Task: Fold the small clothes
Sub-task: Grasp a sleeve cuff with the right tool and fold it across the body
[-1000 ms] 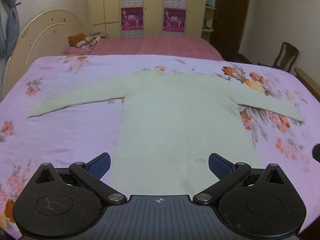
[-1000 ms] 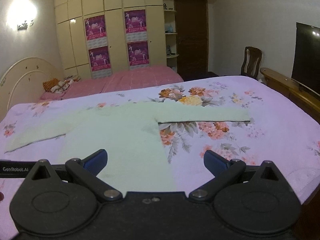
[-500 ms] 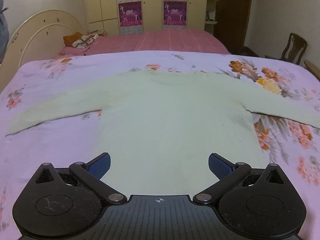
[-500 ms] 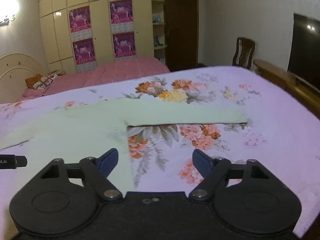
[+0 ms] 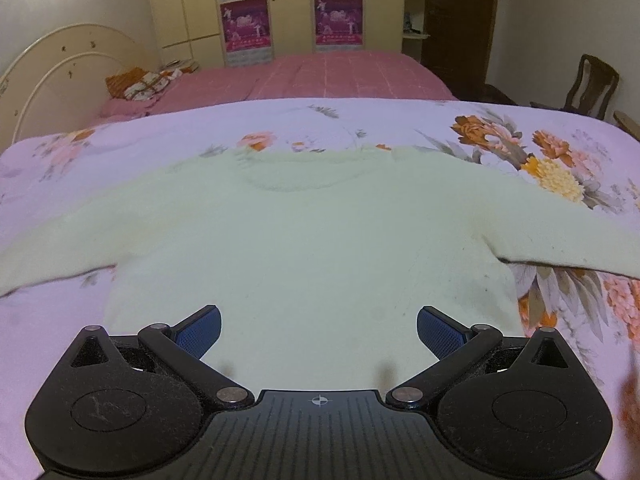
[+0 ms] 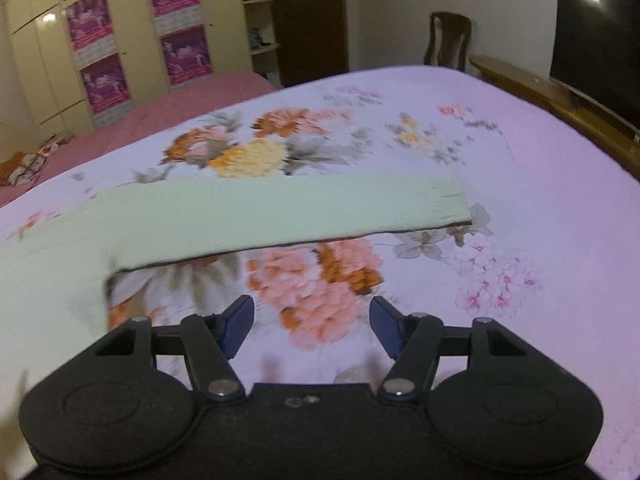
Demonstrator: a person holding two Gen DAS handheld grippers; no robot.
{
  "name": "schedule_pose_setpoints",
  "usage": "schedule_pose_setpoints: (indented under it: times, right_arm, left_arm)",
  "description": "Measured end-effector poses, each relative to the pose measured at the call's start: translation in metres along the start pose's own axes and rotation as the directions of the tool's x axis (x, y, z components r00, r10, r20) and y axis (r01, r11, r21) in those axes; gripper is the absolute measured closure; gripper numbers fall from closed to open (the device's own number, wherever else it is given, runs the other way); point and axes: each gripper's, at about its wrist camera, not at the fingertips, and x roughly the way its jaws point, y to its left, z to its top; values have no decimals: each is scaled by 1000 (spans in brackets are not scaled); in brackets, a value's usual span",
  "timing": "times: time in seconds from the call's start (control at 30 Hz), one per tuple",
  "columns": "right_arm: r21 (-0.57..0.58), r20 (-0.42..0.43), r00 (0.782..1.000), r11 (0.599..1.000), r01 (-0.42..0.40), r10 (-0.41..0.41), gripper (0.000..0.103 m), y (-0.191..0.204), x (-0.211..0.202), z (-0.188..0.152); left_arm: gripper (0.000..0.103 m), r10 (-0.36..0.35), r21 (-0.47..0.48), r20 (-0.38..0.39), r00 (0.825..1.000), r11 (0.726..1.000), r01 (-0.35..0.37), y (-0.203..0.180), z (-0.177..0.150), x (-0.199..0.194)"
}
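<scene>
Lying flat and face-up on the floral bedspread (image 5: 400, 128): a pale green sweater (image 5: 312, 248), neckline pointing away, both sleeves spreading outward. No legible writing anywhere; purple posters (image 5: 244, 24) hanging on the wardrobe beyond the sweater, text too small to read.

Hovering over the sweater's lower body, the left gripper (image 5: 319, 330), blue pads (image 5: 200, 330) standing wide apart, holding nothing. Left sleeve running off the frame edge, its cuff cut off; hem hiding behind the gripper body.

Hovering over bare bedspread just below the sweater's right sleeve (image 6: 280, 212), the right gripper (image 6: 312, 326), fingers parted and gripping nothing. Sleeve's lower edge showing as a dark line, cuff ending well short of the wooden bed frame (image 6: 552, 96), leaving open bedspread around it. Blurring across this view, softening the flowers and the sweater's side edge.
</scene>
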Motion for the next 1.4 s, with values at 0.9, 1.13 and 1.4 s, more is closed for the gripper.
schedule_pose_setpoints:
  times: [0.9,1.13,1.4]
  right_arm:
    - [157,31,996,984,79,-85,94,-53,111,68]
    - [46,128,992,999,-18,12,95,-7,85,84]
    - [-200,178,949,954,-222,258,96,125,53,88]
  left_arm:
    - [0,43,34,-14,999,999,-43,4,31,64]
    - [0,55,40,8,998,998,-56,18,35,62]
    - [0,58,-71,1,998,996,-58,81,38,49]
